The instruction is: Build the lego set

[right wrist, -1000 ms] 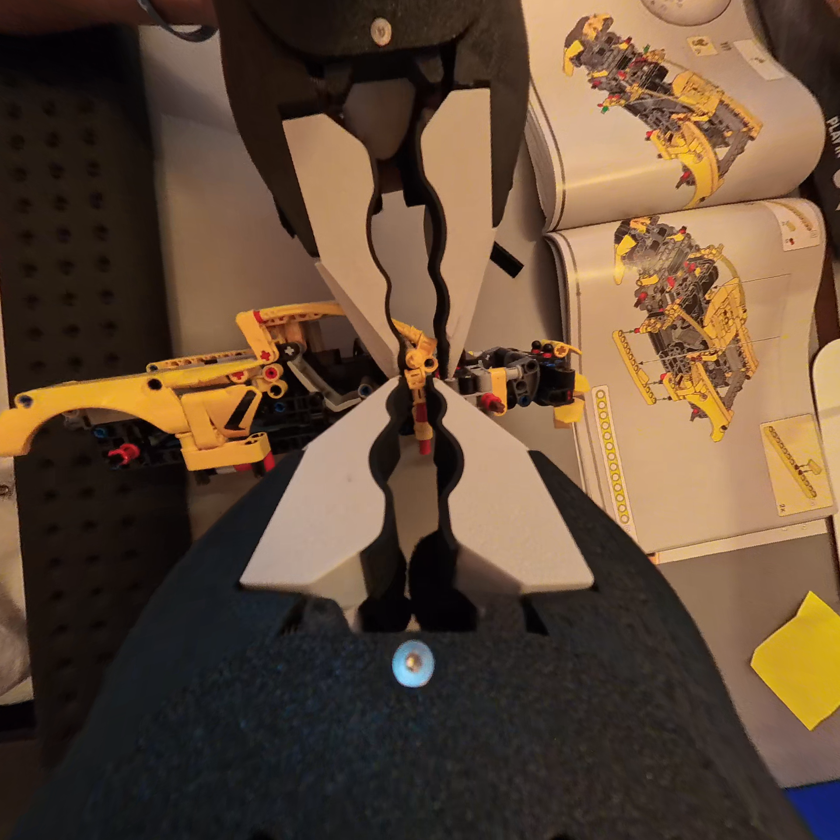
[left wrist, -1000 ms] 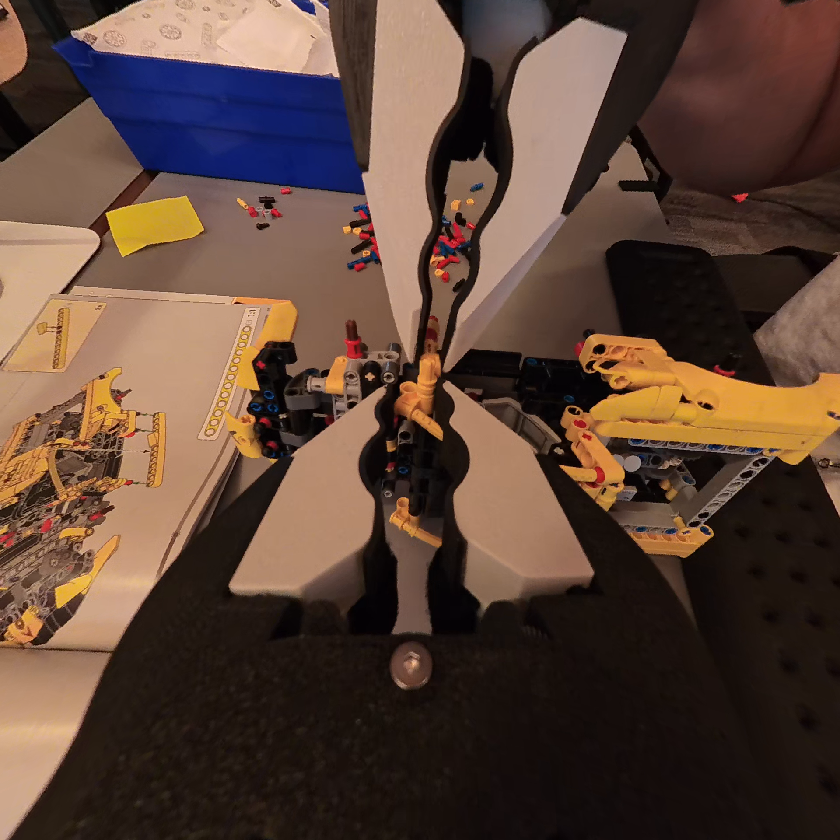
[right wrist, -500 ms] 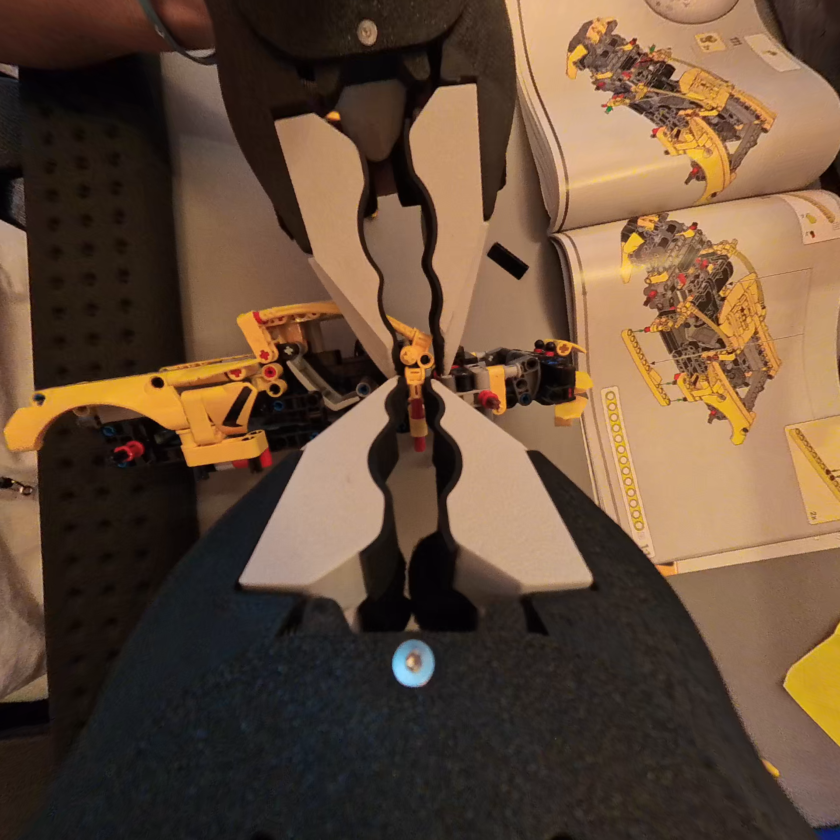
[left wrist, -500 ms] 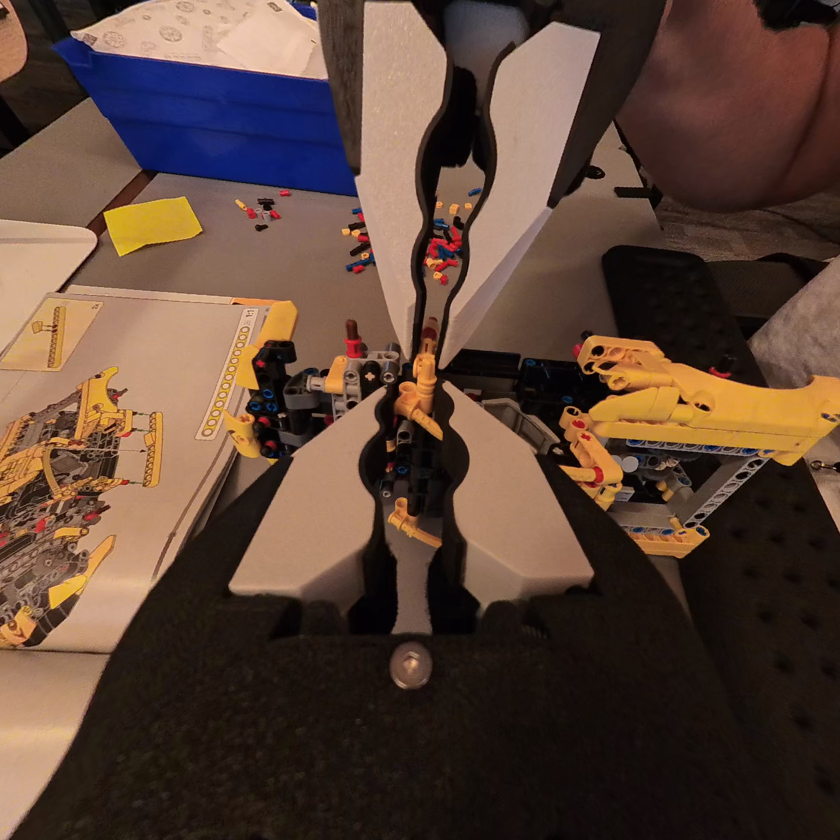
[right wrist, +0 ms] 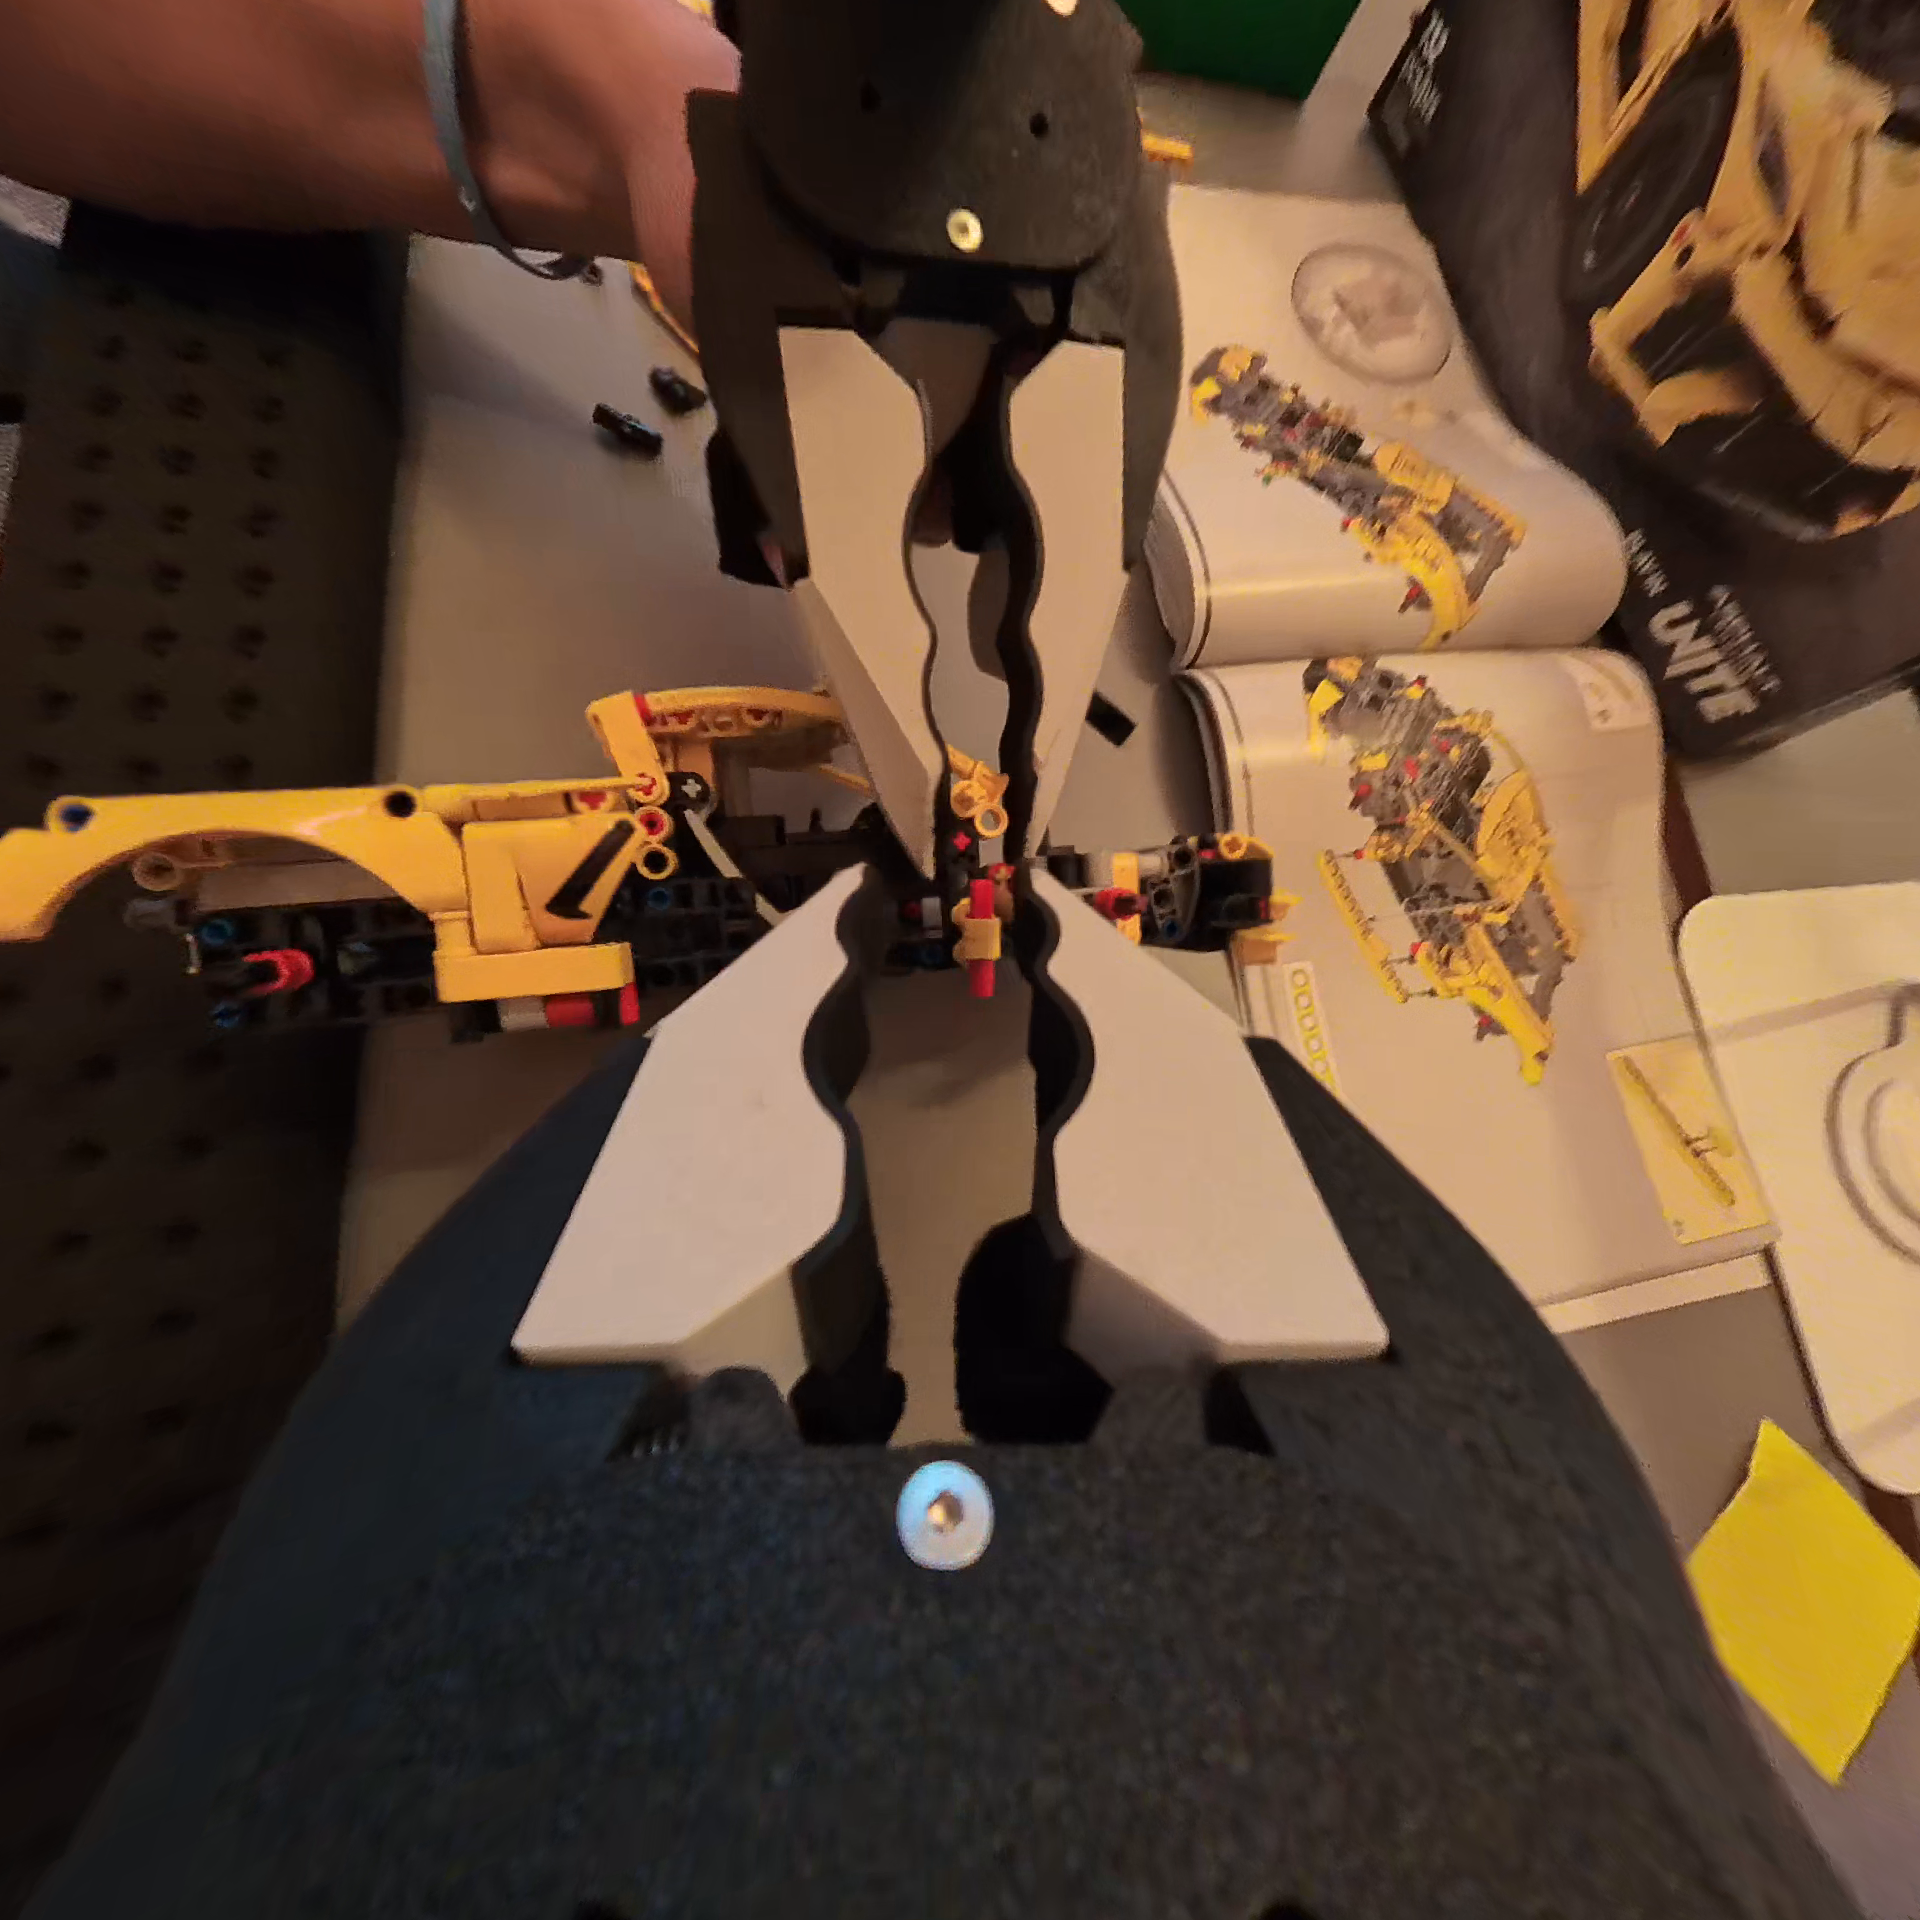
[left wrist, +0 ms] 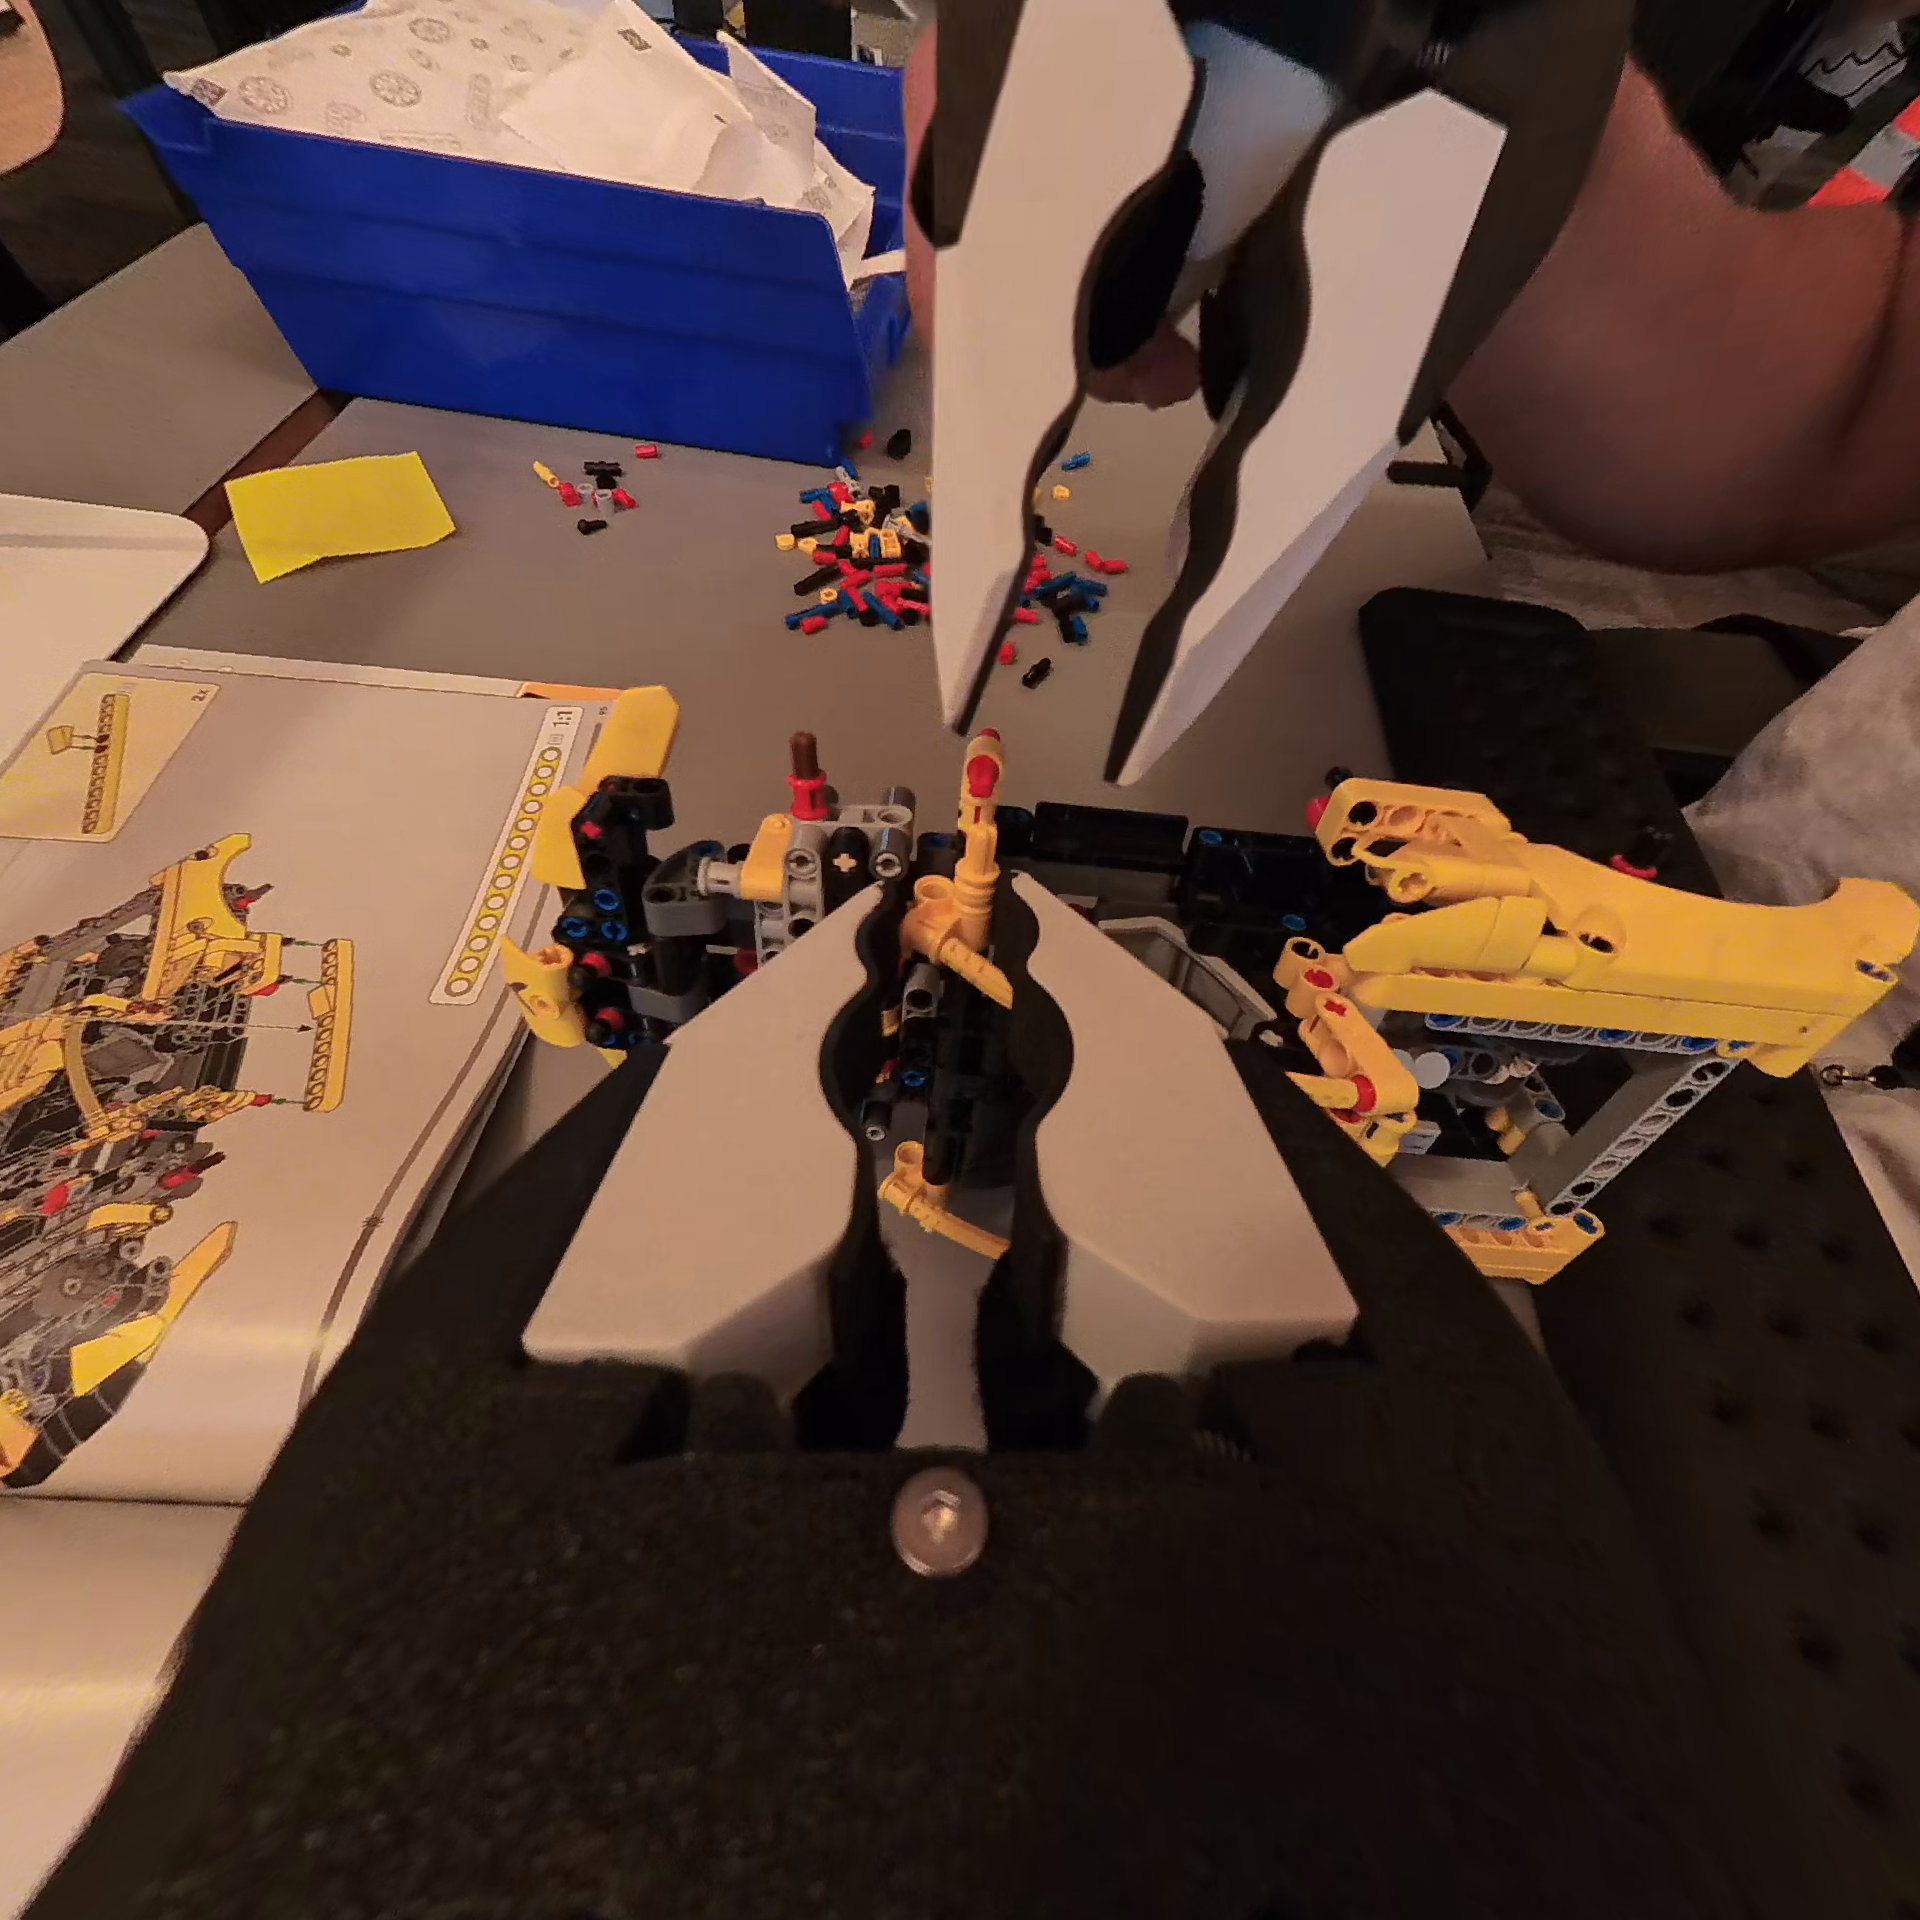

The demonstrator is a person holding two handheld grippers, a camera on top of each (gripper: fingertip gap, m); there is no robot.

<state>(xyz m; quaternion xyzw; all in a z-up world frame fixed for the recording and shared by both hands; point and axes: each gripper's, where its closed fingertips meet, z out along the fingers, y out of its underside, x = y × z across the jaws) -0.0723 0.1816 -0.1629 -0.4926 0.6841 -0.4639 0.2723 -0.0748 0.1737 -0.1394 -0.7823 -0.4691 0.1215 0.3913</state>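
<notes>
The half-built yellow and black lego model [left wrist: 1558, 935] lies on the grey table, and it also shows in the right wrist view [right wrist: 468, 883]. My left gripper [left wrist: 945, 894] is shut on the model's narrow black and yellow middle section; the right wrist view shows it [right wrist: 971, 847] coming from above and pinching that section. A yellow connector with a red axle [left wrist: 982, 790] stands up from the model just beyond its tips. My right gripper [right wrist: 951, 883] is open, its fingers either side of that connector [right wrist: 982, 925] without touching. In the left wrist view it [left wrist: 1039, 753] hangs open above the connector.
A blue bin [left wrist: 540, 270] with paper bags stands at the back, with a pile of small loose pieces [left wrist: 894, 561] in front. The open instruction booklet [left wrist: 260, 935] lies left of the model. A yellow note [left wrist: 332, 509], a black perforated mat [left wrist: 1766, 1351] and the set's box [right wrist: 1714, 312] lie around. Less than 4 cm separates the two grippers' tips. My left tips are roughly 35 cm from the yellow note [left wrist: 332, 509]. The right camera catches it too, in the right wrist view [right wrist: 1807, 1576].
My right gripper was shut on the yellow connector with the red axle; it has opened and drawn back from it. My left gripper has kept its hold on the model.
</notes>
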